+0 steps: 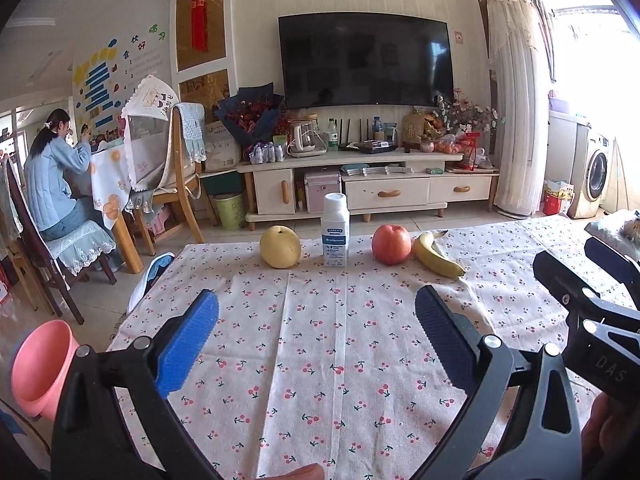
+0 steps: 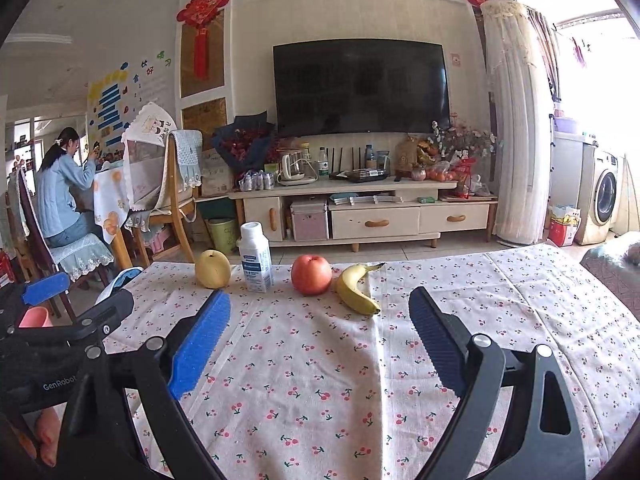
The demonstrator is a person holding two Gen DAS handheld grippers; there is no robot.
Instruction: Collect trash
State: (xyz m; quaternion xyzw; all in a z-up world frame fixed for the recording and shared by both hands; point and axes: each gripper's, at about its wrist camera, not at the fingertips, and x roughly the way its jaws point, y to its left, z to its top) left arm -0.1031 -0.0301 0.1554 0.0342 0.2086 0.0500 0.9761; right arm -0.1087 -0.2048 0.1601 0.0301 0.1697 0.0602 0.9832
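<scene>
A white milk bottle (image 1: 335, 232) (image 2: 256, 258) with a blue label stands upright at the far edge of the table, between a yellow pear (image 1: 280, 247) (image 2: 213, 269) and a red apple (image 1: 391, 244) (image 2: 311, 274). A banana (image 1: 436, 254) (image 2: 356, 286) lies right of the apple. My left gripper (image 1: 318, 314) is open over the cherry-print cloth (image 1: 320, 360), well short of the bottle, nothing between its fingers. My right gripper (image 2: 320, 312) is open too and empty, facing the apple and banana from a distance. The left gripper's body shows at the left of the right wrist view.
A pink bin (image 1: 40, 364) (image 2: 36, 317) sits on the floor off the table's left side. A person (image 1: 56, 176) sits at a dining table at far left. A TV stand (image 1: 368, 184) and a green bin (image 1: 230, 210) stand beyond the table.
</scene>
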